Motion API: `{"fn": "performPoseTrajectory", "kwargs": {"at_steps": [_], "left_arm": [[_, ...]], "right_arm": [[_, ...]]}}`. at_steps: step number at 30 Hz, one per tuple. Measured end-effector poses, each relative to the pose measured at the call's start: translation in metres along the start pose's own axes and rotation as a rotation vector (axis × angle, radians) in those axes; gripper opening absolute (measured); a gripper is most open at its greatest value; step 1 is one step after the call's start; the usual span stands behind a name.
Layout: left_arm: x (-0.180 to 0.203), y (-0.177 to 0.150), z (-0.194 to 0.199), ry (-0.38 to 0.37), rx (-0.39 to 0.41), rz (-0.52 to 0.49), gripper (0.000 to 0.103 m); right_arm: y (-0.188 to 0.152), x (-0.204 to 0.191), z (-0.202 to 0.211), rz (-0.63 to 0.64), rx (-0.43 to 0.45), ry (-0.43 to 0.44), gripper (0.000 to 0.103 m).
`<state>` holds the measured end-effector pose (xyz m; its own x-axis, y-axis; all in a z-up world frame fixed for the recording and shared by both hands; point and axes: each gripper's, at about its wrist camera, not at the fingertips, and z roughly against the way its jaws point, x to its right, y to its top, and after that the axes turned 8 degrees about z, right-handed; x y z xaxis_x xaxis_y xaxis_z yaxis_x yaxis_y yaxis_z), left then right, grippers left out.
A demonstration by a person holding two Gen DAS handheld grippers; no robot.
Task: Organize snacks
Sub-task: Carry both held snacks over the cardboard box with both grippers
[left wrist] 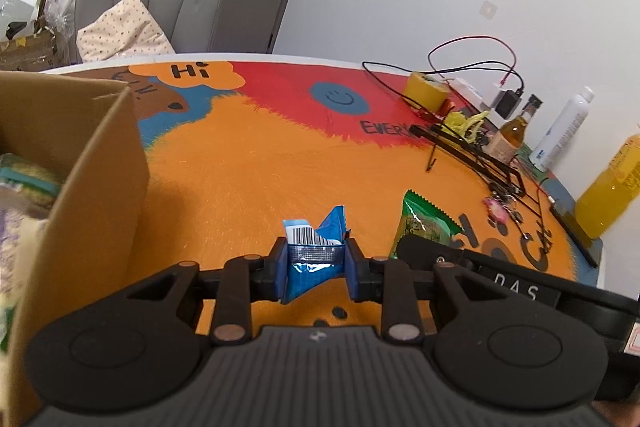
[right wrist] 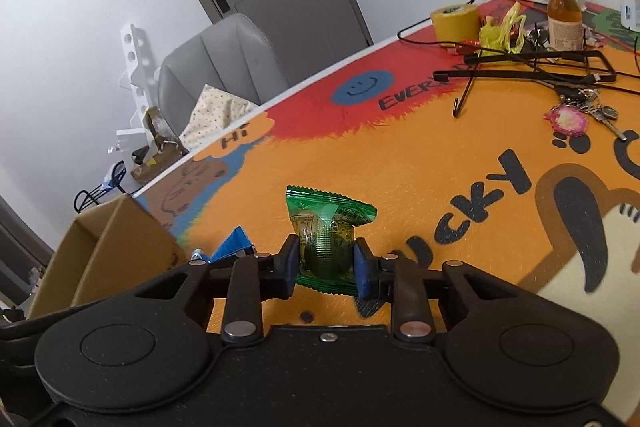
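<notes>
Snacks gripped — blue packet [left wrist: 316,259] left tool [left wrist: 316,263], green packet [right wrist: 326,247] right tool [right wrist: 326,261].

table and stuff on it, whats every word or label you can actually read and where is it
"Hi": orange bubble on the tablecloth.
"EVERY", then cut off: tablecloth's red patch.
"UCKY", first letter hidden: tablecloth, right wrist view.
"DAS": black bar of the right gripper, left wrist view.
Barcode, digits unreadable: blue packet in the left gripper.
Too blurred: green packet, brown bottle, white bottle, orange drink bottle.
</notes>
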<state>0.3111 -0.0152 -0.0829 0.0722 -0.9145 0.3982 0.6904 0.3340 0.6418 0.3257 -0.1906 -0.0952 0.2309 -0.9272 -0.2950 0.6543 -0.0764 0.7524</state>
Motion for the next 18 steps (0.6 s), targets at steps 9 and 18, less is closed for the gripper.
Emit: {"fn": "performPoseTrajectory", "kwargs": {"at_steps": [9,18], "left_arm": [[-0.012,-0.011,0.05,-0.014,0.046,-0.023,0.027],[-0.024,-0.017,0.095,-0.028,0.091,-0.04,0.027]], "right_arm": [[-0.012,-0.03,0.033,0.031,0.049,0.018,0.026],[-0.023,-0.059,0.056,0.064,0.09,0.032,0.026]]}}
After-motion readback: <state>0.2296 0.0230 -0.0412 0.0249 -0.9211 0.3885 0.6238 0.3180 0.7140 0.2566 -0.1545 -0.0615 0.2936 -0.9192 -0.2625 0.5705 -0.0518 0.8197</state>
